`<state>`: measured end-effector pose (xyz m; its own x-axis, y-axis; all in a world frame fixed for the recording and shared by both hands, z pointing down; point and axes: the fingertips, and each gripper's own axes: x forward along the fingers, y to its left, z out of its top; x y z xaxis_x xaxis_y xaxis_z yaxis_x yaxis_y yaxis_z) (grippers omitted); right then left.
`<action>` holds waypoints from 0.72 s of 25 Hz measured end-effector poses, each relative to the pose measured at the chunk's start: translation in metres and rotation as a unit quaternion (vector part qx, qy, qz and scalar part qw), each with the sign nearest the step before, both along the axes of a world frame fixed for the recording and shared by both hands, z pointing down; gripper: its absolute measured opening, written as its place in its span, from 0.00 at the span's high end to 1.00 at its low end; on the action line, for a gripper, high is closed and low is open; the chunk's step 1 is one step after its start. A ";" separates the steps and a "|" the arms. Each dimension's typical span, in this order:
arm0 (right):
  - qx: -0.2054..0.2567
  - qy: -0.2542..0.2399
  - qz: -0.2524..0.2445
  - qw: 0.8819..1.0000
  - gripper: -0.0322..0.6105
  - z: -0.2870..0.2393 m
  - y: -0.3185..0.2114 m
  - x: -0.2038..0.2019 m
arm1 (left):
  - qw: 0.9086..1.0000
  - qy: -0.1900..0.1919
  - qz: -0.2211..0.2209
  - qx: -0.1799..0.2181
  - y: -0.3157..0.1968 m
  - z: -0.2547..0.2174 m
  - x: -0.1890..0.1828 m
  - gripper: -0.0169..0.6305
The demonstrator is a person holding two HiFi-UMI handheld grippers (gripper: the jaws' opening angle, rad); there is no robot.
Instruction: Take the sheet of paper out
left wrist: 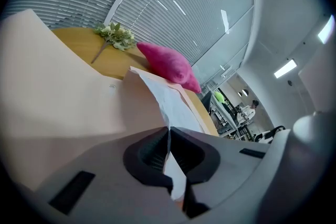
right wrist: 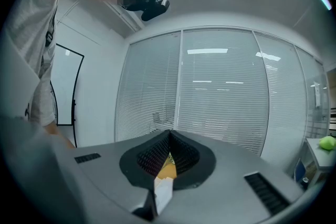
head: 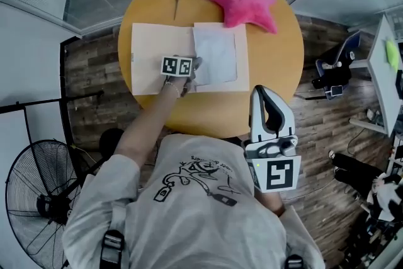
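left gripper (left wrist: pixel 169 131): fingers clamped on sheet of paper (head: pixel 216 57) edge, centre | right gripper (right wrist: pixel 169 137): fingers together, empty, lower right | sheet on beige folder (head: pixel 152 50), round surface (head: pixel 277 57)

Head camera: sits above the person and faces steeply down. The round tabletop (head: pixel 277 91) lies at middle distance, with the left claw (head: pixel 187 77) over it and the right claw (head: pixel 264 94) by its near edge.

Left claw camera: rides low and close over the tabletop, facing across it toward the cushion (left wrist: pixel 168 63), flowers (left wrist: pixel 115 34) and blinds (left wrist: pixel 173 2). The head view shares the cushion and flowers.

Right claw camera: faces near level at blinds and shares the person's shirt (right wrist: pixel 37 60) with the head view.
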<state>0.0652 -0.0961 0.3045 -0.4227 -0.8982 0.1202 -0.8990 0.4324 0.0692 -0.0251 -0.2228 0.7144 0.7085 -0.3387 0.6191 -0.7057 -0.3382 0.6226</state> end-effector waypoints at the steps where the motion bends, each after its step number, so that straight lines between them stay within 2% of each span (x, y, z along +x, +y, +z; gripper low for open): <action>1: 0.001 -0.001 -0.001 1.000 0.94 0.000 0.001 -0.001 | 1.000 0.002 -0.002 0.002 0.000 -0.003 -0.002 0.94; 18: 0.019 -0.001 -0.021 1.000 0.94 -0.017 0.017 -0.011 | 0.999 0.016 -0.033 0.034 -0.018 -0.054 -0.027 0.94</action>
